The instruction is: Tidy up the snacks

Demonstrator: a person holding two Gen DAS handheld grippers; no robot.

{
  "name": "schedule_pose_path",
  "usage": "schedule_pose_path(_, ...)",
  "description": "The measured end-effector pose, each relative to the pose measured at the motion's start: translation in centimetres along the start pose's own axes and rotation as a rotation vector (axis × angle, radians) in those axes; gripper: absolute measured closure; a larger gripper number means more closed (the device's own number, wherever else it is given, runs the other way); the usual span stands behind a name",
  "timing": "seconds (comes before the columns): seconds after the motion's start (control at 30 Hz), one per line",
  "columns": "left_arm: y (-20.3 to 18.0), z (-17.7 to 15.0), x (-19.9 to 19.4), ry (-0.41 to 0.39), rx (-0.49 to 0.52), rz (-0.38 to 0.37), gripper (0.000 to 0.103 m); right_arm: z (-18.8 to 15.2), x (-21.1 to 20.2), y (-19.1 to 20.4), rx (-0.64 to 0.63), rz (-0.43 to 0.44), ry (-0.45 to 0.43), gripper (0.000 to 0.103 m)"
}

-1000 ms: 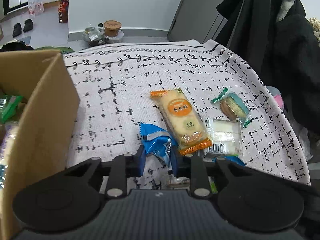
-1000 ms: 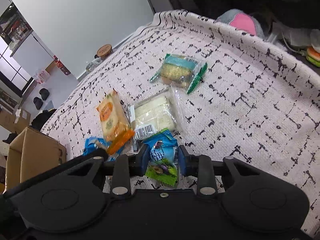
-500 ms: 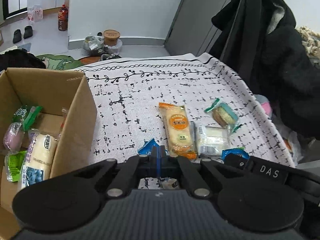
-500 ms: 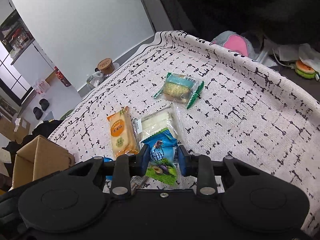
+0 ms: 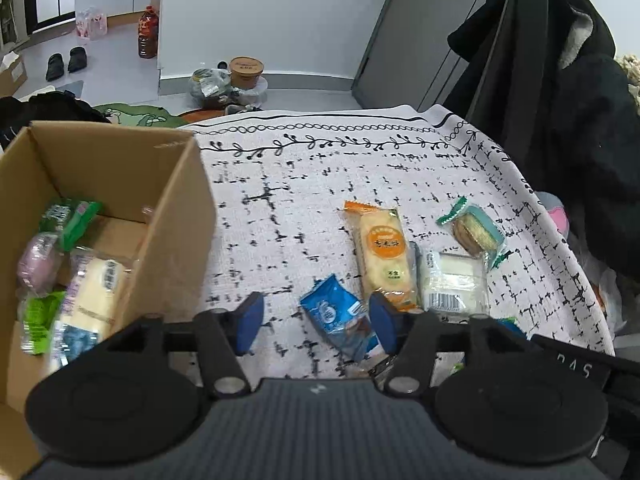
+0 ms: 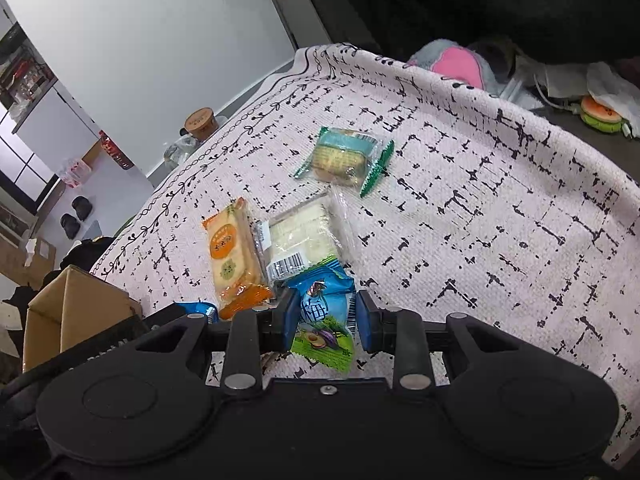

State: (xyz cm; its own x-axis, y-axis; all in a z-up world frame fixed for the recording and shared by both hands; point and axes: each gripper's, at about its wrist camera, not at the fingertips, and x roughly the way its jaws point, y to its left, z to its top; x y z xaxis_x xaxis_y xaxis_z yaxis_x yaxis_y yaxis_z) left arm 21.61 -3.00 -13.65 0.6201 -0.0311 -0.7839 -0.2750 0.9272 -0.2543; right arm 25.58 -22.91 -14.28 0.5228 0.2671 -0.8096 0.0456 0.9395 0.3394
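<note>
My left gripper (image 5: 316, 322) hangs over the patterned cloth (image 5: 304, 200) and its jaws are opening. A blue snack packet (image 5: 338, 316) lies on the cloth between them, close to the right pad, and neither pad presses on it. In the right wrist view my right gripper (image 6: 326, 320) is shut on a blue-and-green snack packet (image 6: 324, 324). An orange packet (image 5: 384, 256) (image 6: 232, 252), a clear-wrapped white cake (image 5: 454, 284) (image 6: 304, 236) and a green-edged biscuit packet (image 5: 474, 232) (image 6: 344, 160) lie just beyond. The open cardboard box (image 5: 176, 220) at the left holds several snacks.
Dark coats (image 5: 560, 100) hang past the cloth's right edge. On the floor behind are a paper cup (image 5: 246, 70), bottles and shoes. A pink-and-grey soft toy (image 6: 452, 64) lies off the cloth's far edge. The box (image 6: 76, 312) stands at the cloth's left side.
The left gripper shut on the blue packet, drew back so the box's inside came into view, then opened with the packet lying between its jaws. The right gripper kept its hold.
</note>
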Motion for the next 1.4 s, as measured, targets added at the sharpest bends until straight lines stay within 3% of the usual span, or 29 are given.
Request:
schedule_pose_path(0.27,-1.3,-1.3,3.0,0.055,0.042,0.016,0.044,0.3,1.2,-0.5,0.019,0.014,0.034,0.073)
schedule_pose_path(0.57,-1.8,-1.5,3.7,0.022,0.054,0.053,0.044,0.3,1.8,-0.8,0.028,0.022,0.049,0.073)
schedule_pose_path(0.7,-2.2,-1.8,3.8,0.034,0.070,0.049,0.072,0.2,1.7,-0.6,0.021,0.025,0.046,0.073)
schedule_pose_path(0.73,-2.1,-1.7,3.7,0.040,0.060,0.047,0.073,0.2,1.6,-0.5,0.018,0.028,0.044,0.073)
schedule_pose_path(1.17,-2.0,-1.3,-0.2,0.035,0.063,0.029,0.077,0.6,-0.5,1.0,-0.024,0.052,-0.036,0.073)
schedule_pose_path(1.4,-1.0,-0.7,-3.3,-0.009,0.070,0.001,0.077,-0.1,-2.0,2.1,-0.040,0.059,-0.055,0.073)
